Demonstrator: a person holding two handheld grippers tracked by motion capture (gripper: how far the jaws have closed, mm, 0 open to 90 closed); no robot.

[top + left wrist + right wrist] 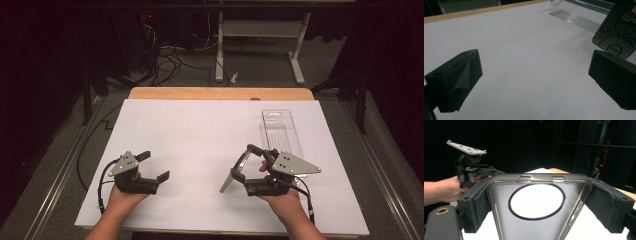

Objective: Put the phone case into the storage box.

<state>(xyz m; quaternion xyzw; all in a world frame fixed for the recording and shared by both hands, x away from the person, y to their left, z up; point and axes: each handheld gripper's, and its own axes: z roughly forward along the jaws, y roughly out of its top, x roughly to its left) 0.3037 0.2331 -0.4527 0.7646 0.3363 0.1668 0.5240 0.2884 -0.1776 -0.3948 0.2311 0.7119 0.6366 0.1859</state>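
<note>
I had the right hand-held gripper (248, 164) clamped across the width of a phone case (537, 207), its pads pressing the two long sides, so the case stood tilted with one end resting on the white sheet (200, 145) covering the table (220, 93). I judged that grip kept the printed back facing my left side and the open face clear. The left hand-held gripper (153, 166) sat low and well apart from the case, jaws spread and holding nothing. A clear plastic tray (281, 131) lay just beyond the right hand, near the sheet's far right edge; the middle of the sheet lay open for moving.
</note>
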